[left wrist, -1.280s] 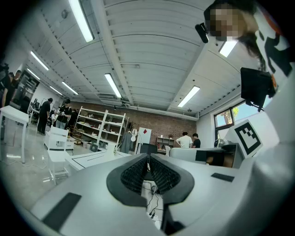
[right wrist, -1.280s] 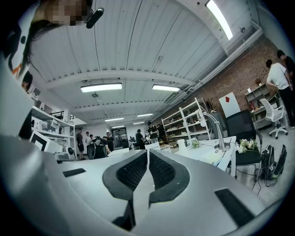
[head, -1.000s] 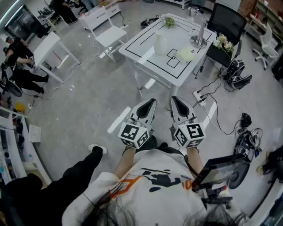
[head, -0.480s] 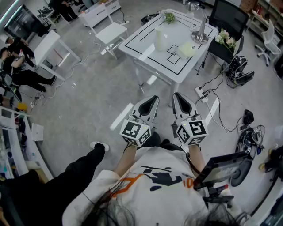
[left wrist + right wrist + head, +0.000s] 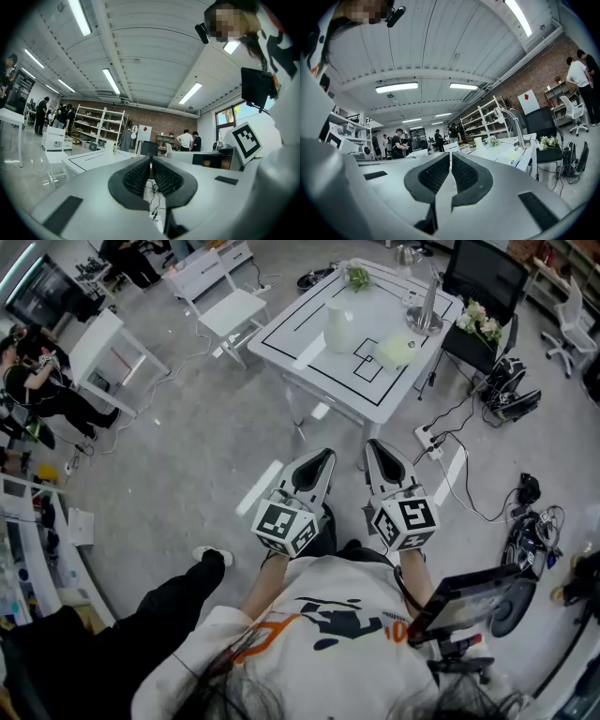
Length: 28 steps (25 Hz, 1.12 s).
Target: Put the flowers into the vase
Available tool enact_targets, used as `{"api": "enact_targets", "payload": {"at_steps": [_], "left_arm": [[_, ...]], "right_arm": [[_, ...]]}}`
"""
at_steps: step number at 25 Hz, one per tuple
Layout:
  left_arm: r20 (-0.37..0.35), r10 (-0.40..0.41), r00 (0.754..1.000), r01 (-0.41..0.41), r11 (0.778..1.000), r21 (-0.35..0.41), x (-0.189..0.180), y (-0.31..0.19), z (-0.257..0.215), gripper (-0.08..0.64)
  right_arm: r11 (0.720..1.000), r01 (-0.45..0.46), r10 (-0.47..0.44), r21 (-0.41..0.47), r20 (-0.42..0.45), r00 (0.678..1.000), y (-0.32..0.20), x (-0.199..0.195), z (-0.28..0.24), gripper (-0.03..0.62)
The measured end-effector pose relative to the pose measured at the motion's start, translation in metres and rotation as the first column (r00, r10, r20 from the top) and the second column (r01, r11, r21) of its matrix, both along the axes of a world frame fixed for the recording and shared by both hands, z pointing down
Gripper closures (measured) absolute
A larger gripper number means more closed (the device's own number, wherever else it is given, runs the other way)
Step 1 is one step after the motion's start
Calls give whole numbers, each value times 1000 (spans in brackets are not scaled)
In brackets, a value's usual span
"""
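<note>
Where the flowers lie: a green sprig [image 5: 357,278] rests at the far corner of the white surface [image 5: 309,352], and a cream bunch [image 5: 476,326] sits on the black chair [image 5: 483,277] just beside that surface.
Vase: the white vase [image 5: 338,326] stands upright near the middle of the surface, apart from both lots of flowers.
Left tool [image 5: 323,456]: its jaws are pressed together with nothing between them; it is held level in front of the person, well short of the surface.
Right tool [image 5: 375,446]: its jaws are likewise closed and empty, alongside the left one.
Handling, as a judgement: the flowers look light, with thin, bendable stems and heads that crush easily. Whether they are real or artificial cannot be told from here.
Where to hold: the stem is the likely place, below the blooms and above its lower end, so the end stays free to enter the vase mouth.
Vase risk: it looks tall, narrow and smooth, so a stem knocking the rim could tip it.
Stage: nothing is taken up yet.
</note>
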<state>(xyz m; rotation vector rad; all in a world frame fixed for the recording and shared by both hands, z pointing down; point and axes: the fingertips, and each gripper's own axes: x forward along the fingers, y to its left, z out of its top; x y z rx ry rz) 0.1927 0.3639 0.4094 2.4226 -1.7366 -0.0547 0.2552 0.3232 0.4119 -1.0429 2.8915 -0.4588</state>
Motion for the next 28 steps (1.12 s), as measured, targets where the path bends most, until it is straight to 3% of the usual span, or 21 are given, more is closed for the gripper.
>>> {"api": "enact_targets", "payload": {"at_steps": [10, 28], "left_arm": [[-22, 35, 999, -35, 999, -6, -44, -61, 13, 551], [-23, 198, 980, -198, 980, -7, -171, -189, 6, 551]], "right_arm": [[1000, -18, 18, -13, -14, 1000, -60, -45, 12, 568], [992, -120, 119, -38, -36, 992, -178, -173, 8, 568]]}}
